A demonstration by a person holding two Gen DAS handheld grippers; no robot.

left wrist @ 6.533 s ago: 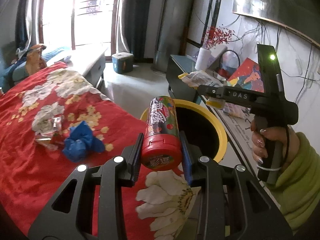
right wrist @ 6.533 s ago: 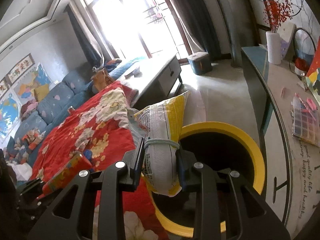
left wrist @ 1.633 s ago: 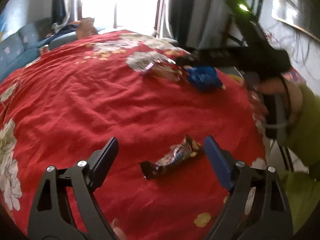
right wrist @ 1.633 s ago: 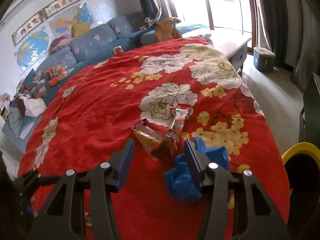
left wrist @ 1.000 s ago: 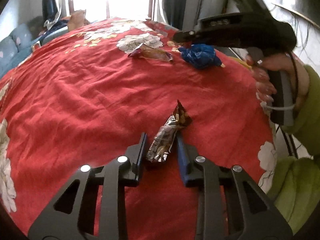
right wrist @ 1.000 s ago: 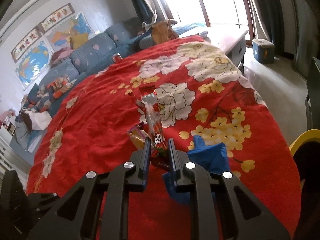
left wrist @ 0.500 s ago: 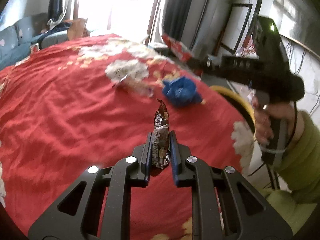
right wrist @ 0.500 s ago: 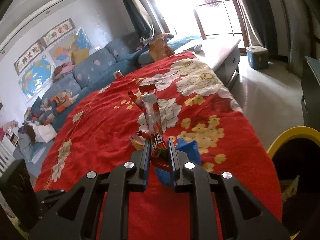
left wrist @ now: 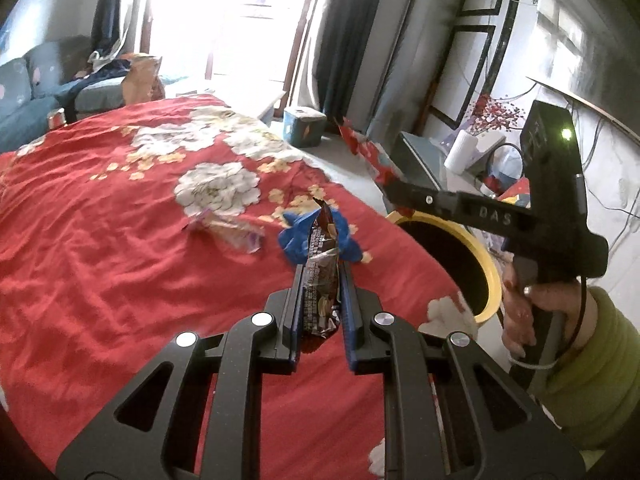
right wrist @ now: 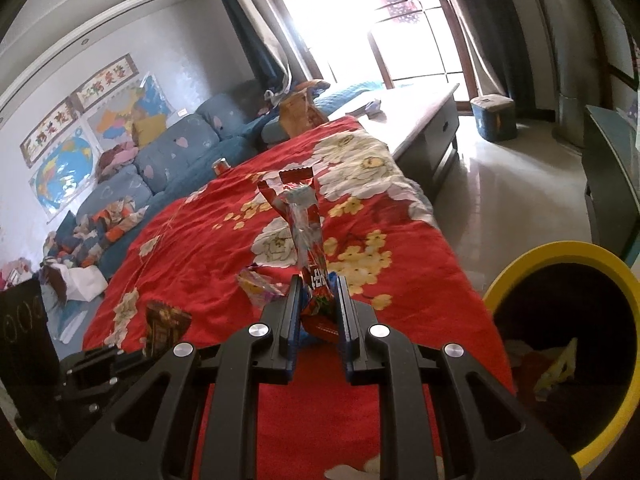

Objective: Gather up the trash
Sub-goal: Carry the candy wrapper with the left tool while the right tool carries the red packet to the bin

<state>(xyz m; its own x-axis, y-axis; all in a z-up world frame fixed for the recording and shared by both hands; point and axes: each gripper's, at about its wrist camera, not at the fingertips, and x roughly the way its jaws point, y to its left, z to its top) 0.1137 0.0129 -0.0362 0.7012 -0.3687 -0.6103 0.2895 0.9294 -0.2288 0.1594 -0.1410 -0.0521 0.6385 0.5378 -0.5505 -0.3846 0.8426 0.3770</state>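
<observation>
The left gripper (left wrist: pixel 319 276) is clamped on a brown snack wrapper (left wrist: pixel 320 276), held upright above the red floral bedspread (left wrist: pixel 100 280). The right gripper (right wrist: pixel 317 300) pinches a red and clear wrapper (right wrist: pixel 308 240) that stands up between its jaws. Just beyond lie a crumpled blue bag (left wrist: pixel 298 236) and another wrapper (left wrist: pixel 232 232). The yellow-rimmed bin (right wrist: pixel 520 268) stands at the bed's right edge.

Two grippers: left gripper (left wrist: pixel 320 280), right gripper (right wrist: pixel 316 300). Three wrappers: brown wrapper (left wrist: pixel 320 276), red wrapper (right wrist: pixel 308 232), loose wrapper (left wrist: pixel 230 230). One blue bag (left wrist: pixel 294 236). One yellow bin (right wrist: pixel 568 336).
</observation>
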